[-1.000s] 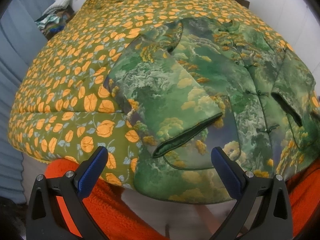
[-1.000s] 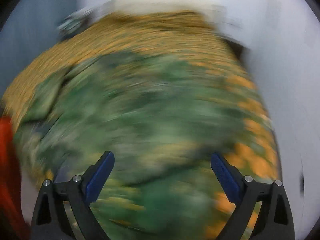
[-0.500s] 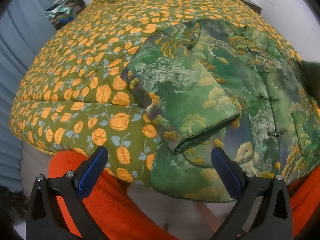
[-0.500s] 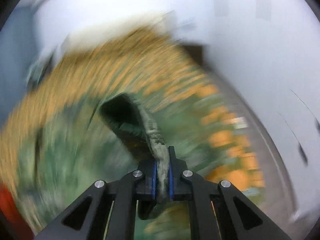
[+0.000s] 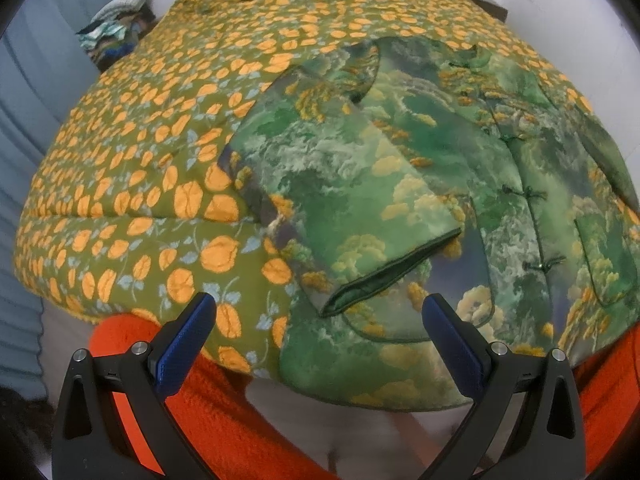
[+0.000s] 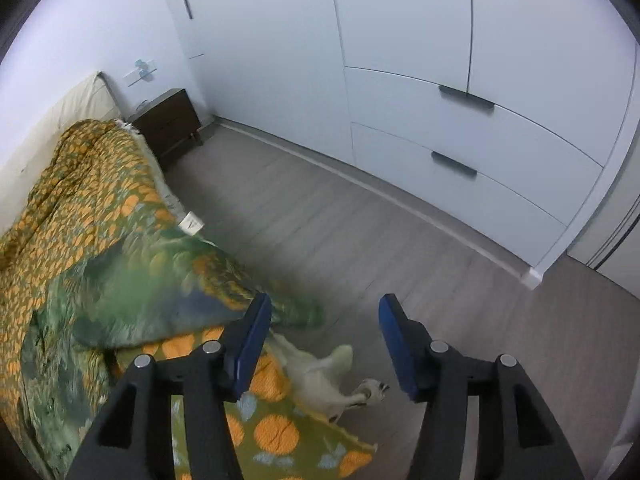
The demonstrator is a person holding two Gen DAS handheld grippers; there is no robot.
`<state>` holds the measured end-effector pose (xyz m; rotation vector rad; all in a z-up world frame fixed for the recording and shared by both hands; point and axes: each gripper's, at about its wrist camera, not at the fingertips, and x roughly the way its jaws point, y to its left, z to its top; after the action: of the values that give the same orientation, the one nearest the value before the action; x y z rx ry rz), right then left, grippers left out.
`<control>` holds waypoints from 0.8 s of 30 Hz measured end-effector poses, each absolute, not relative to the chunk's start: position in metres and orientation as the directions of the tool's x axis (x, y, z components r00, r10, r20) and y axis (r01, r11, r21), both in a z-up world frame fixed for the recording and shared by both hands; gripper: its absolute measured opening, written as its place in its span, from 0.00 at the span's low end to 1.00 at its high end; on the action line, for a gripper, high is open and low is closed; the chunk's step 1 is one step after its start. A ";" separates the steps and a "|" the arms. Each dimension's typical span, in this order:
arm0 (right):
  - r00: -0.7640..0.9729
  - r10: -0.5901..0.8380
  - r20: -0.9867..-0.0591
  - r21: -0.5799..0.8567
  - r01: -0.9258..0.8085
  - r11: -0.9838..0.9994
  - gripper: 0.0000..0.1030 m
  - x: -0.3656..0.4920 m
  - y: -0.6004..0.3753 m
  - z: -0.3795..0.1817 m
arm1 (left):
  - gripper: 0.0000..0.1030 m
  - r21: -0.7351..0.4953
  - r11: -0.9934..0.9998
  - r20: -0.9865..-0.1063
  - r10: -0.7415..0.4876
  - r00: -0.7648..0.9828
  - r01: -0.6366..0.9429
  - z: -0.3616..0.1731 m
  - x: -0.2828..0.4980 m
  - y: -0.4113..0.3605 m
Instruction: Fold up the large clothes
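Note:
A green landscape-print jacket (image 5: 460, 184) lies on the bed, front up, with knot buttons down its middle. Its left sleeve (image 5: 344, 200) is folded in over the body, cuff toward me. My left gripper (image 5: 320, 332) is open and empty, hovering at the bed's near edge just below that cuff. In the right wrist view the jacket's right sleeve (image 6: 192, 284) is blurred and draped across the bed's right side. My right gripper (image 6: 324, 344) is open and empty, to the right of the sleeve and over the floor beside the bed.
The bed wears an olive quilt with orange flowers (image 5: 160, 140). An orange fleece (image 5: 208, 408) is below the near edge. A dark nightstand (image 6: 168, 124), white wardrobe drawers (image 6: 460, 152), grey wood floor (image 6: 340, 232) and a white object on the floor (image 6: 324, 376) are at the right.
My right gripper was shut on the right sleeve half a second ago; it has let go, opened and swung right, away from the bed. The left gripper shifted slightly, still open.

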<state>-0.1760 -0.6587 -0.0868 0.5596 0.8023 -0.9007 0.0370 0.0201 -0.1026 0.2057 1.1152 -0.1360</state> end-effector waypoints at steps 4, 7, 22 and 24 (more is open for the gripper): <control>0.459 -0.432 -0.777 0.089 0.759 0.645 0.65 -0.156 -0.598 -0.083 | 1.00 0.160 0.930 -0.860 -0.033 0.508 0.332 -0.104 0.042 0.003; 0.535 -0.402 -0.743 0.099 0.682 0.724 0.72 -0.138 -0.547 -0.081 | 1.00 0.278 0.849 -0.820 -0.033 0.571 0.449 -0.116 0.048 -0.013; 0.651 -0.229 -0.724 0.046 0.377 0.925 0.72 -0.095 -0.368 -0.116 | 0.11 0.196 0.791 -0.875 -0.126 0.467 0.580 -0.164 0.116 -0.025; 0.666 -0.235 -0.708 0.022 0.354 0.935 0.72 -0.098 -0.360 -0.110 | 0.09 0.078 0.875 -0.840 -0.201 0.504 0.478 -0.125 0.133 0.013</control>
<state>-0.0978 -0.3604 -0.1102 0.1633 0.7734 -0.3343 0.1334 0.0125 -0.1252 0.3193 0.9605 -0.4180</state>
